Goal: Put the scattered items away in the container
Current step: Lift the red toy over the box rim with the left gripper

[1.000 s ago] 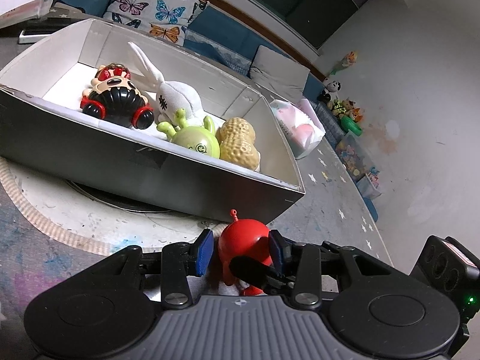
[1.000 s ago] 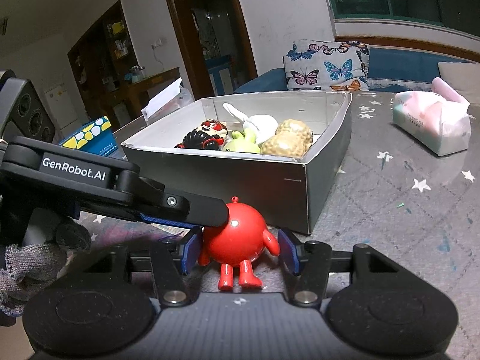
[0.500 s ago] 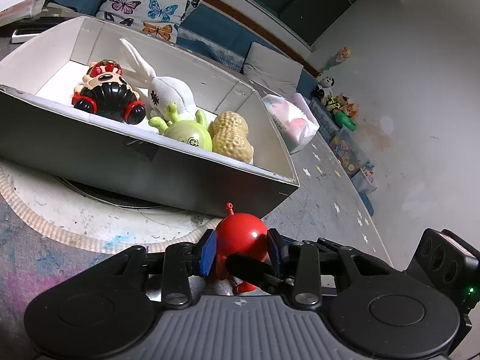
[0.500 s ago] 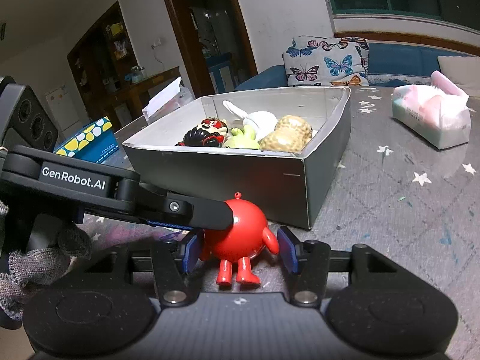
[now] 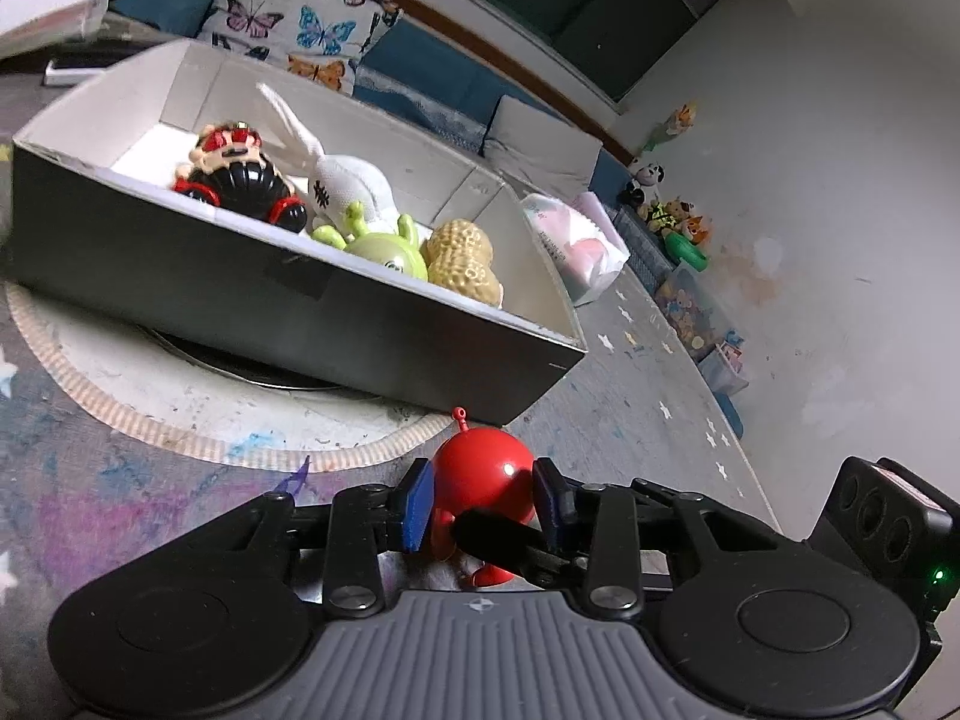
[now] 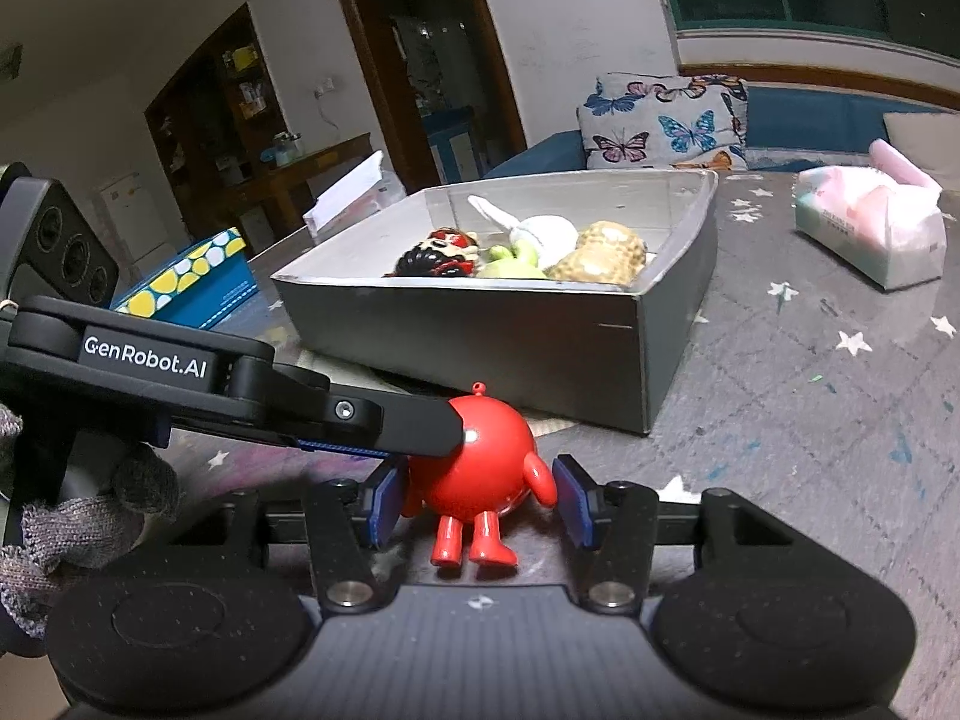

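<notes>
A round red toy figure (image 5: 483,474) with small legs is between the pads of my left gripper (image 5: 483,498), which is shut on its body. In the right wrist view the toy (image 6: 480,465) also sits between the jaws of my right gripper (image 6: 477,501); these stand a little apart from its sides, open. The left gripper's finger (image 6: 384,420) crosses in from the left onto the toy. The grey box (image 5: 300,300) stands just beyond, holding a black-and-red doll (image 5: 240,180), a white rabbit (image 5: 342,180), a green toy (image 5: 384,246) and a peanut toy (image 5: 465,258).
A tissue pack (image 6: 864,234) lies right of the box (image 6: 540,342) on the starred mat. A blue and yellow carton (image 6: 192,276) sits to the left. A round pale mat (image 5: 150,384) lies under the box. Toys stand along the far wall (image 5: 672,216).
Both grippers and the red toy have drawn back a little from the box, which now looks slightly farther away. The grips look the same.
</notes>
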`<action>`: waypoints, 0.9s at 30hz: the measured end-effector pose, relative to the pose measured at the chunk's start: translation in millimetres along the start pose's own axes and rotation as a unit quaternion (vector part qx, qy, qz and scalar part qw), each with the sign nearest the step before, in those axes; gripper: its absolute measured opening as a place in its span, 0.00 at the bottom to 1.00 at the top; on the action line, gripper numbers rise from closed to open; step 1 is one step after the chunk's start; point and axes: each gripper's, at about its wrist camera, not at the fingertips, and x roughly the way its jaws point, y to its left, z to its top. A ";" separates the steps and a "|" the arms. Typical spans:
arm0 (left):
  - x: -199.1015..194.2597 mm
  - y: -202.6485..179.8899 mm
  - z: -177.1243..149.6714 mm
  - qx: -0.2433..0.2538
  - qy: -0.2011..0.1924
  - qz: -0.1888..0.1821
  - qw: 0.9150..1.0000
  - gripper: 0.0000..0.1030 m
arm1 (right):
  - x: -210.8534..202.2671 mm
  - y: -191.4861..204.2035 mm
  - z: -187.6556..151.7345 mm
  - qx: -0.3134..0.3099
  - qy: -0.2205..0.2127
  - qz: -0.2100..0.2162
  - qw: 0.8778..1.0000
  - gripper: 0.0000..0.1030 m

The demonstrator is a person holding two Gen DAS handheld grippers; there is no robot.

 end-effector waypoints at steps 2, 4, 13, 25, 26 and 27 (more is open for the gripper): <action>-7.9 -3.5 -0.3 0.004 -0.008 0.000 1.000 0.38 | -4.8 5.2 2.7 -0.007 -0.005 0.003 1.000 0.51; -18.0 -8.2 1.9 0.011 -0.020 0.000 1.000 0.38 | -10.1 10.7 7.7 -0.014 -0.013 0.005 1.000 0.51; -49.8 -13.7 45.7 0.024 -0.080 0.014 0.996 0.38 | -5.9 28.9 61.1 -0.049 -0.049 0.020 0.997 0.51; -26.5 31.5 101.9 -0.028 -0.066 0.042 0.997 0.38 | 68.0 15.0 119.2 -0.046 0.003 0.056 0.997 0.51; -23.5 35.3 104.7 -0.032 -0.062 0.042 0.997 0.38 | 71.5 13.2 121.1 -0.044 0.007 0.059 0.997 0.50; -21.4 38.2 106.4 -0.035 -0.059 0.042 0.997 0.38 | 76.0 10.9 123.0 -0.041 0.014 0.062 0.997 0.49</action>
